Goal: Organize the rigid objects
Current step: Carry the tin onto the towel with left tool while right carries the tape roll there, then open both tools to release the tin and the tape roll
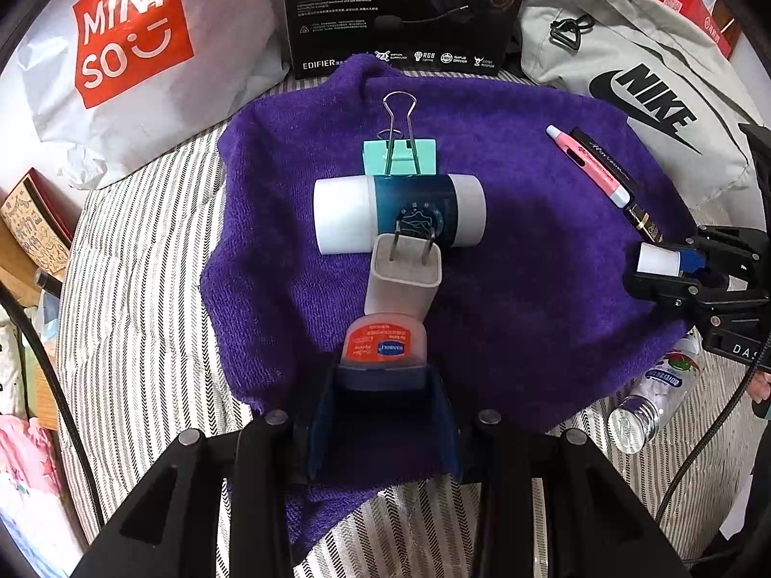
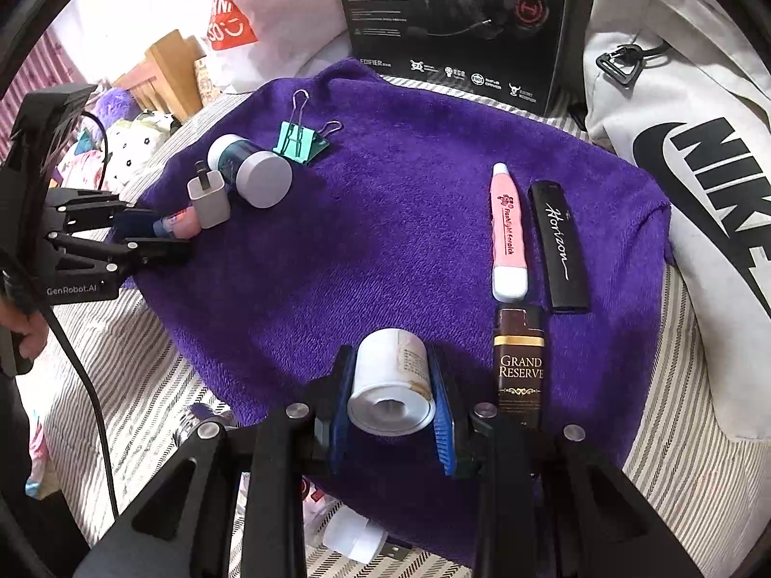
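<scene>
On a purple towel [image 1: 530, 289] lie a green binder clip [image 1: 400, 154], a white and teal bottle [image 1: 400, 214] and a white charger plug [image 1: 405, 274], in a line. My left gripper [image 1: 383, 371] is shut on a small red-labelled jar [image 1: 383, 344] that touches the plug's near end. My right gripper [image 2: 392, 400] is shut on a small white bottle [image 2: 392, 385], low over the towel's near edge; it also shows in the left wrist view [image 1: 658, 260]. Beside it lie a pink pen [image 2: 506, 236], a black Horizon stick [image 2: 559, 245] and a brown Grand Reserve lighter [image 2: 520, 366].
The towel lies on a striped bedsheet [image 1: 144, 289]. A Miniso bag [image 1: 125, 33], a black Edifier box [image 1: 405, 5] and a grey Nike bag [image 1: 641, 86] stand behind. A clear plastic bottle [image 1: 655, 395] lies off the towel's right edge. A cable [image 2: 82, 366] runs from the left gripper.
</scene>
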Tool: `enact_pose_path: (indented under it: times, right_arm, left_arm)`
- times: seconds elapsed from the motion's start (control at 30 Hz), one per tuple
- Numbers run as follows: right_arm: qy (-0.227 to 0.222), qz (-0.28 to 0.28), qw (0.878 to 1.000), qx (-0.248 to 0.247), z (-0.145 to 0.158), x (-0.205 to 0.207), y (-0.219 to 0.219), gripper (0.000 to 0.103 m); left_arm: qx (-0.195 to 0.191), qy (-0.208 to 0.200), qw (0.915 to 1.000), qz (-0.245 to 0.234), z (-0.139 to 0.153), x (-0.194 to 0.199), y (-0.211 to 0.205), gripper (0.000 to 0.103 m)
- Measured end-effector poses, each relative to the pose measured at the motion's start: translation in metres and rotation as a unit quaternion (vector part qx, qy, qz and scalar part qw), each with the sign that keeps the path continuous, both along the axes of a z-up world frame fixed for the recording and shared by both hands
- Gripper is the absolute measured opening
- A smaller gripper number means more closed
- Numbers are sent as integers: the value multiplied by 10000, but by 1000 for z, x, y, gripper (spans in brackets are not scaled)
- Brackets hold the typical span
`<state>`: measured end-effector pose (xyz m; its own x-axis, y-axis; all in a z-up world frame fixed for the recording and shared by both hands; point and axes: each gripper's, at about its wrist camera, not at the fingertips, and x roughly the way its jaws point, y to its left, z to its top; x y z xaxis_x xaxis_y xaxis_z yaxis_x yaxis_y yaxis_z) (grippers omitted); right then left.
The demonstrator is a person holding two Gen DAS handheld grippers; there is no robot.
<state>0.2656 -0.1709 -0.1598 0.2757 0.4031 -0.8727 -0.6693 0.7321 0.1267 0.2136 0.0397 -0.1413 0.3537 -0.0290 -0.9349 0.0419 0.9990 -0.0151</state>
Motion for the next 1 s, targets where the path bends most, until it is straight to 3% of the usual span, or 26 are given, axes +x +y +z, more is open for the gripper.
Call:
enact_pose_path:
  times: [0.83,1.0]
  right_arm:
    - [136,226,9995,-142,1,-1,-4,31]
    - [186,199,9995,-170,1,-3,-7,32]
  left_arm:
    - [-67,168,9995,256,8,-10,3,41]
    - [-7,80,9995,305,16,-17,4,53]
